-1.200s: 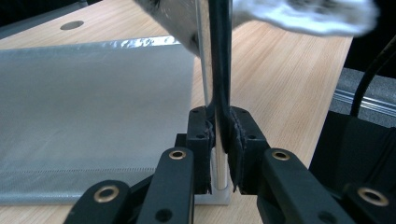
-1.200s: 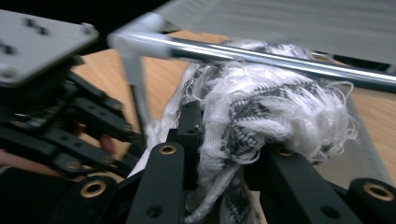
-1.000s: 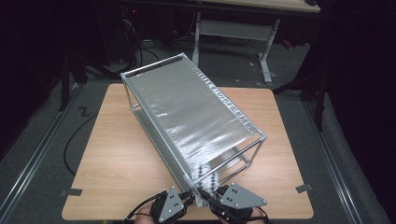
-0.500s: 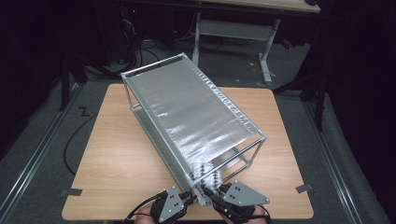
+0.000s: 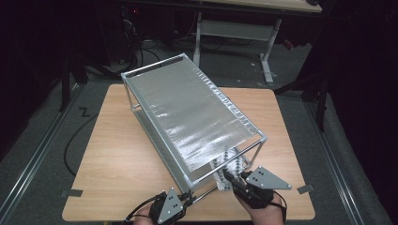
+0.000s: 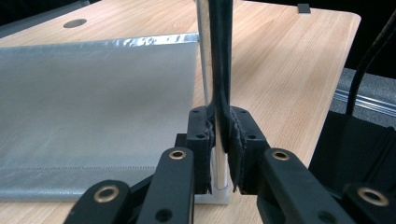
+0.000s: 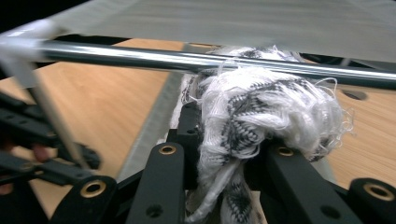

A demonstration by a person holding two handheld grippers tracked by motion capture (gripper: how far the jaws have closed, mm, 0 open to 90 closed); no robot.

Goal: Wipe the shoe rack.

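Rack (image 5: pixel 187 117) sits slantwise on the table (image 5: pixel 117 159), its top shelf lined with a silver sheet (image 5: pixel 192 112). Left gripper (image 5: pixel 184 200) at the near corner – jaws clamped on the upright post (image 6: pixel 218 154) there, steadying the frame. In the left gripper view the post runs straight up between the pads, with the lower silver sheet off to the left.

Right gripper (image 5: pixel 225 177) grips a wad of white-and-grey knit cloth (image 7: pixel 252 116), jaws closed on it. Cloth is at the rack's open near end, just under the top front rail (image 7: pixel 187 58), bulging up against it in the right gripper view. From above, the cloth (image 5: pixel 231 161) shows through the frame below the top shelf's edge.

Progress – looks like the cloth is being fed into the rack, onto the lower level. Done so far: cloth picked up, rack braced, cloth brought to the opening. Left, as far as I can judge: push it fully past the rail, set it on the lower shelf, let go, pull the right gripper out, release the post. Roughly midway.
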